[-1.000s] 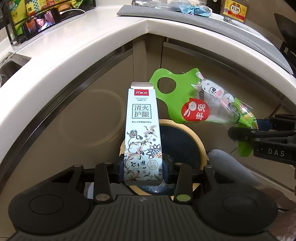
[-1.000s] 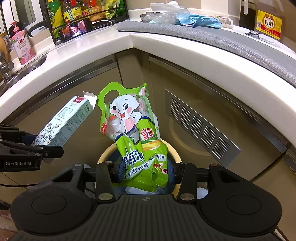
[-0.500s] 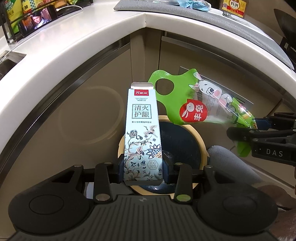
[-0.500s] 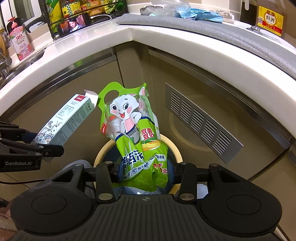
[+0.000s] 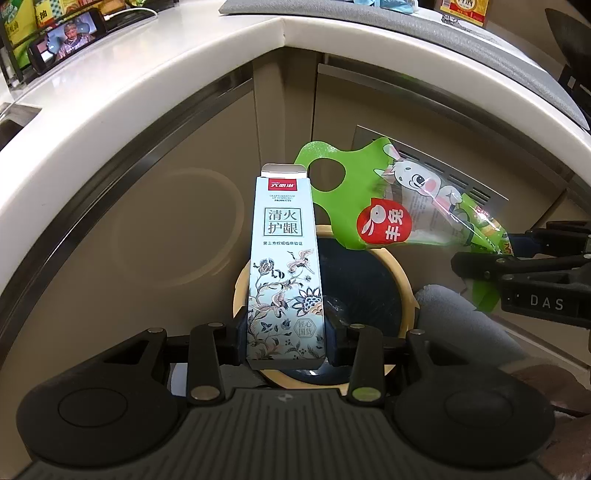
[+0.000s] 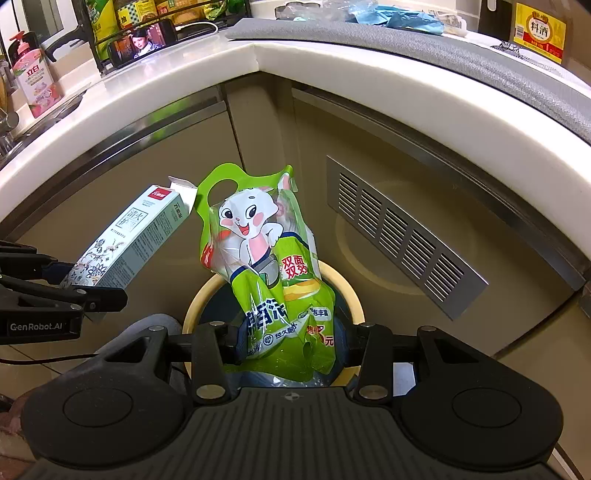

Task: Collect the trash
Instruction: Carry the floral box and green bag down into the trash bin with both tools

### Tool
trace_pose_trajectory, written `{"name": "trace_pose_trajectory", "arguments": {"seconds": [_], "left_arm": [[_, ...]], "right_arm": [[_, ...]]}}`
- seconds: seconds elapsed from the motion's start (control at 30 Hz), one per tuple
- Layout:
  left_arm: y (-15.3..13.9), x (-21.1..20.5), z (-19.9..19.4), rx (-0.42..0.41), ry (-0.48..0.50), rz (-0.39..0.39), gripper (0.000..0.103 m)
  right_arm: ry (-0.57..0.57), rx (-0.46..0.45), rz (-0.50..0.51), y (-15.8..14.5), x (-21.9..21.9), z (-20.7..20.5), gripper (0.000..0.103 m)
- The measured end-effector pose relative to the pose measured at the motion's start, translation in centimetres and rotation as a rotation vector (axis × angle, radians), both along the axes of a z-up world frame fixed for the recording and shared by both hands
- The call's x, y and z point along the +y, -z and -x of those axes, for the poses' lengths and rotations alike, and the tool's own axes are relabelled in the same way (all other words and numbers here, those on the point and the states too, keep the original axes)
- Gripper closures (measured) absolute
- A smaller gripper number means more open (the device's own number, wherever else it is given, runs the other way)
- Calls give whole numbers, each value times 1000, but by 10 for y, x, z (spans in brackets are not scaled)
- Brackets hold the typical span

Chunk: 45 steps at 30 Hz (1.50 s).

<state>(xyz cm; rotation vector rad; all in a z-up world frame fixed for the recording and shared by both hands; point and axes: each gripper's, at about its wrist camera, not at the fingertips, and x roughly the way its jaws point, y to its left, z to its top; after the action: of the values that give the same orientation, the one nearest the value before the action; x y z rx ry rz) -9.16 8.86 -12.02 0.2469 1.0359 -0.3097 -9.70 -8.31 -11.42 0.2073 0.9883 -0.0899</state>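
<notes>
My left hand-held gripper [image 5: 286,341] clamps the base of a toothpaste box [image 5: 284,266]; my right hand-held gripper [image 6: 291,345] grips a green rabbit-printed bag [image 6: 266,266]. Both hang over the round trash bin [image 6: 351,291], below the tabletop [image 6: 332,70] corner.

The white corner table [image 6: 155,99] carries a grey mat [image 6: 424,48], a phone [image 6: 144,40], a pink bottle [image 6: 33,81] and a yellow-labelled bottle [image 6: 539,29].

White counter [image 6: 332,70] — beige cabinets [image 6: 369,166]
</notes>
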Motion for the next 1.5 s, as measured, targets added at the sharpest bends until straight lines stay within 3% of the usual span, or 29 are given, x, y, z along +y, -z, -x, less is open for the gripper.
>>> {"name": "trace_pose_trajectory", "arguments": {"seconds": [0.83, 1.5], "left_arm": [[17, -6, -15, 70, -4, -21, 60], [69, -16, -44, 167, 7, -57, 60]], "right_arm": [[9, 69, 2, 15, 3, -17, 57], [-43, 229, 9, 60, 9, -61, 57]]}}
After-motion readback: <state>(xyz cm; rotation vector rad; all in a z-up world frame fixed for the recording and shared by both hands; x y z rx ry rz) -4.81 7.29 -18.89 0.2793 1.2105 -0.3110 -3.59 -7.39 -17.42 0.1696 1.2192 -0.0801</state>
